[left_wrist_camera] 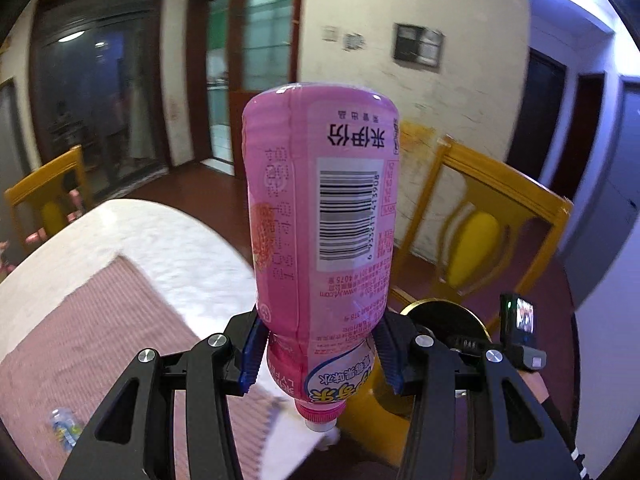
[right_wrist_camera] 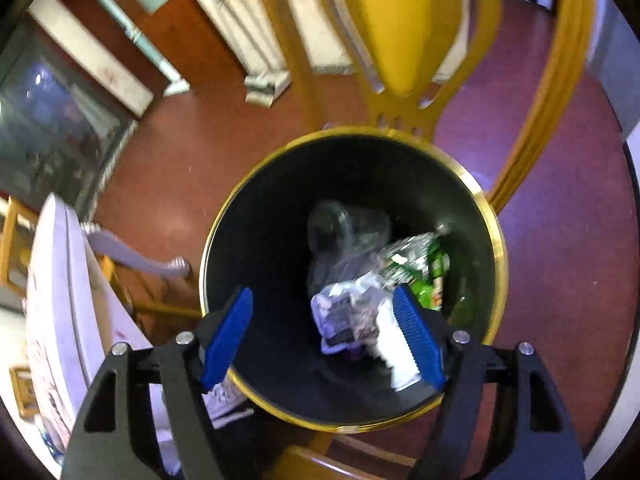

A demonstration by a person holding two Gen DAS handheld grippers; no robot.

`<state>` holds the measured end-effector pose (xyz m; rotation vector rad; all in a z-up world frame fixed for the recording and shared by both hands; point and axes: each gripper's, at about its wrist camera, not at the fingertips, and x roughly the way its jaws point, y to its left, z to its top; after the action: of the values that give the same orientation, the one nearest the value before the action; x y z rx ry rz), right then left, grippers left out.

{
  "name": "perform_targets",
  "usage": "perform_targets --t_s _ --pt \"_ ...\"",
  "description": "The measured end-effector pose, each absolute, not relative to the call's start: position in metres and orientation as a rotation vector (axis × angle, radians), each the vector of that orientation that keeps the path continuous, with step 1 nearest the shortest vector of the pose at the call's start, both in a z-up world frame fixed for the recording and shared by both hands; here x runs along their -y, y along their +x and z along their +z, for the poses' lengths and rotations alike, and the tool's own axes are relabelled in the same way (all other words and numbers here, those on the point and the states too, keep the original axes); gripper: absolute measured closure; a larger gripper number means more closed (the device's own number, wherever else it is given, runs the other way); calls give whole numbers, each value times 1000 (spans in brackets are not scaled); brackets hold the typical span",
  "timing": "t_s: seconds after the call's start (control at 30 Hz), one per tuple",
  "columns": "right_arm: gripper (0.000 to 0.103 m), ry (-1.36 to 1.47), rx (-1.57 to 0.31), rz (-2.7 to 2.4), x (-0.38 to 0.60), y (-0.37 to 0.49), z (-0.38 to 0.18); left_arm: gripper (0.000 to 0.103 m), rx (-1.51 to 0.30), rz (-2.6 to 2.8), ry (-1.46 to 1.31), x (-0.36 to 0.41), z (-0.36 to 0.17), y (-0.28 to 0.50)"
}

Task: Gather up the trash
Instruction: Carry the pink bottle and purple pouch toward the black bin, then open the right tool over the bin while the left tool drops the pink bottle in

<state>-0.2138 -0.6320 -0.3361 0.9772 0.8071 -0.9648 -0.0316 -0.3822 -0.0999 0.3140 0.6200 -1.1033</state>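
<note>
Two views: left wrist first, right wrist after.
Left wrist, left gripper (left_wrist_camera: 320, 354): its blue pads (left_wrist_camera: 252, 354) are pressing on both sides of a pink bottle (left_wrist_camera: 320, 208), so it is holding the bottle near the neck.
Left wrist, pink bottle: it is standing upside down between the fingers, its pink cap (left_wrist_camera: 320, 418) pointing toward the camera and its base reaching away over the room; a barcode label is facing the lens.
Left wrist, table (left_wrist_camera: 132, 236): a white top is lying below and left of the bottle, with a reddish ribbed mat (left_wrist_camera: 100, 332) spread on it; a small crumpled wrapper (left_wrist_camera: 64, 432) is lying on the mat at the lower left.
Left wrist, surroundings: a yellow chair (left_wrist_camera: 492, 232) is standing right of the bottle; the trash bin's gold rim (left_wrist_camera: 436, 304) is peeking out behind the right finger, beside a small camera screen (left_wrist_camera: 520, 316).
Right wrist, right gripper (right_wrist_camera: 322, 332): its jaws are standing wide, with nothing pressed between the blue pads (right_wrist_camera: 230, 336).
Right wrist, trash bin (right_wrist_camera: 496, 248): a black round bin with a gold rim is sitting directly under the gripper on the red-brown floor.
Right wrist, trash: a clear crumpled bottle (right_wrist_camera: 348, 228), a green wrapper (right_wrist_camera: 428, 268) and a pale purple-and-white packet (right_wrist_camera: 344, 320) are lying inside the bin, the packet showing between the fingertips and blurred.
Right wrist, surroundings: a yellow chair (right_wrist_camera: 400, 40) is standing beyond the bin and the white table edge (right_wrist_camera: 60, 280) is running down the left.
</note>
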Motion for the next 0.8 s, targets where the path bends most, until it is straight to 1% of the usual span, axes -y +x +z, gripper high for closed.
perform_targets --t_s 0.27,0.47,0.5,0.57,0.7,0.77,0.8 --pt "30 1011 -604 -1057 647 -297 -309 56 -655 -1340 408 476 -148 -101" --pt "30 1043 -509 -1079 649 -339 -305 56 -720 -1483 558 550 -216 -166" --pt "30 1045 -501 -1079 646 -341 -304 56 -738 -1494 593 568 -234 -177" --pt "30 1049 -484 -1071 643 -348 -303 56 -750 -1490 643 589 -257 -189" --pt "30 1071 -463 -1049 637 -355 -306 55 -834 -1446 763 638 -310 -201" --pt "30 1083 -461 -1032 635 -356 -309 48 -883 -1432 828 650 -329 -202" --pt "30 1087 -460 -1026 634 -358 -309 39 -883 -1434 841 653 -332 -199"
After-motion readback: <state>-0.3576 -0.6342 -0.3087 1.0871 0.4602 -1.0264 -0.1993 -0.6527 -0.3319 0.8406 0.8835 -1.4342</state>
